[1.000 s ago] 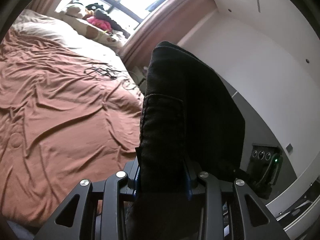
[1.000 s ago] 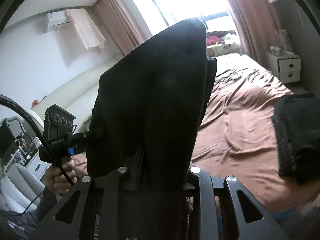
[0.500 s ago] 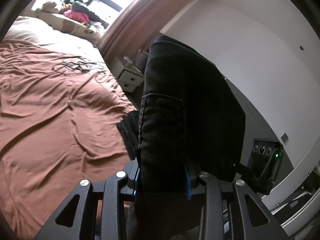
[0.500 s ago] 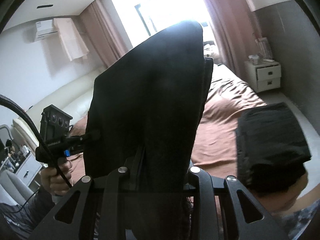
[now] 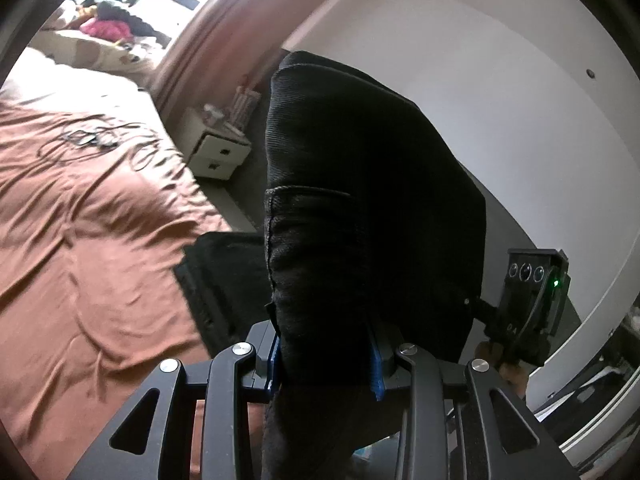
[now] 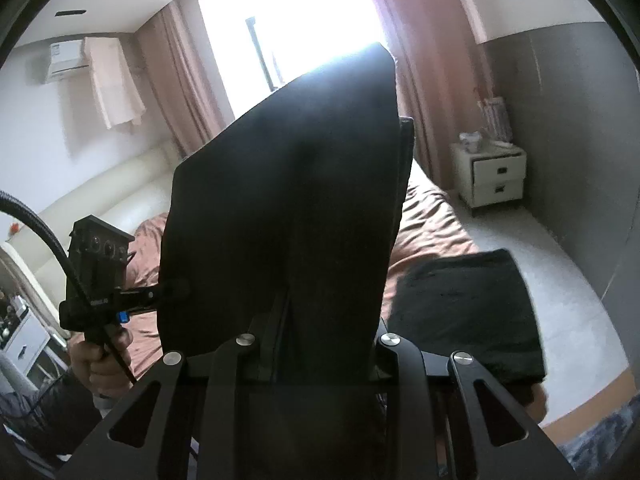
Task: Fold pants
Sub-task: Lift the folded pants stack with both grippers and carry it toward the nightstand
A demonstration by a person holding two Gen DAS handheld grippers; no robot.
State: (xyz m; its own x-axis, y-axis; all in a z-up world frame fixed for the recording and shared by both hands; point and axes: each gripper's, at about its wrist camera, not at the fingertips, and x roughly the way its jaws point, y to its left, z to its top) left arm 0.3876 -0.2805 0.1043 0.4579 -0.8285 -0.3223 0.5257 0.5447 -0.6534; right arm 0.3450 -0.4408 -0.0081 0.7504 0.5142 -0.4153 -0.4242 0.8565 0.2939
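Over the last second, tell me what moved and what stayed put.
Both grippers swung the black pants across the bed toward its edge, bringing the nightstand and the folded dark pile into fuller view. Nothing was taken or let go: the left gripper and right gripper stayed clamped on the pants, and the pile lay unmoved.

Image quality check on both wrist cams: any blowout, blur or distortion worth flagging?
Right wrist: the window is blown out white, leaving the held black pants a featureless silhouette. Left wrist: the brown bedsheet and white nightstand are smeared by motion blur. Both views: strong fisheye bending, dark corners.
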